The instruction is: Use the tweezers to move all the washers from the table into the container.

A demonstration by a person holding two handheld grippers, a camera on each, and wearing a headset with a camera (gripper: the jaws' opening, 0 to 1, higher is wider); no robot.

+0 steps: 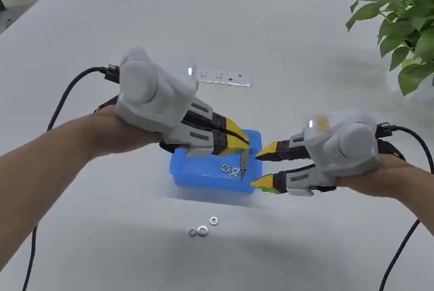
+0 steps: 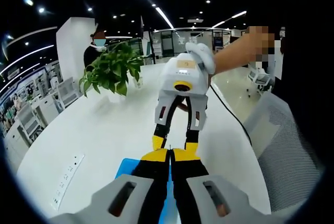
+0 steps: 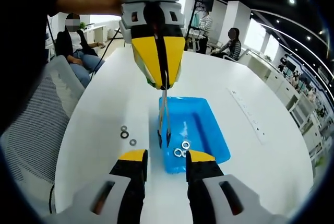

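Observation:
My left gripper (image 1: 237, 140) is shut on thin metal tweezers (image 1: 242, 163), whose tips hang over the blue container (image 1: 196, 172). In the right gripper view the tweezers (image 3: 164, 117) point down from the left gripper (image 3: 163, 83) at the container's (image 3: 206, 114) near edge; I cannot tell if they carry a washer. A few washers (image 1: 228, 169) lie in the container. Three washers (image 1: 202, 229) sit on the table in front of it, also seen as washers (image 3: 127, 135) left of the container. My right gripper (image 1: 263, 167) stands open beside the container's right end, its jaws (image 3: 167, 156) empty.
A white power strip (image 1: 220, 76) lies beyond the container. A potted plant (image 1: 407, 26) stands at the far right. Cables trail from both grippers. In the left gripper view, the right gripper (image 2: 177, 145) faces my shut jaws; people sit in the background.

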